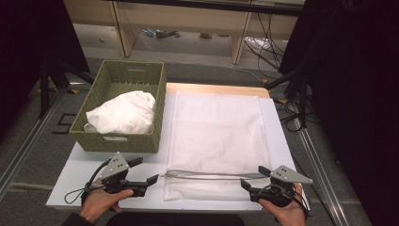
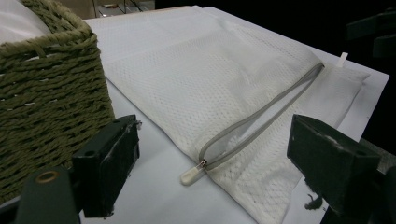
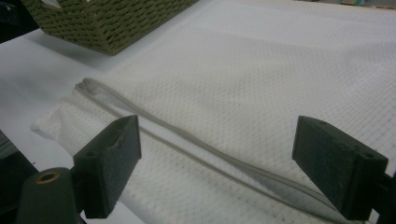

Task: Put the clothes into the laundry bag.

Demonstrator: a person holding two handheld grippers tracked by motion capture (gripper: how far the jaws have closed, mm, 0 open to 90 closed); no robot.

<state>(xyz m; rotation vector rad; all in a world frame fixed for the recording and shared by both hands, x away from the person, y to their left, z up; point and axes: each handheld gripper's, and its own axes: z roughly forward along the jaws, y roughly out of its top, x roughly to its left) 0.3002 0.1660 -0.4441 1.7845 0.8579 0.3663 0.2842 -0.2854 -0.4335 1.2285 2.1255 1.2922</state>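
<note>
A white mesh bag (image 1: 216, 141) lies flat on the table (image 1: 70, 174), its zipper (image 1: 211, 175) along the near edge. The left gripper (image 1: 147, 172) and right gripper (image 1: 252, 178) sit at the zipper's two ends, both wide and holding nothing. A basket (image 1: 155, 94) stands at the far left corner.

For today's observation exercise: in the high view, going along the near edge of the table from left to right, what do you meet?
Left gripper → zipper pull → grey zipper across the white mesh laundry bag → right gripper.
</note>
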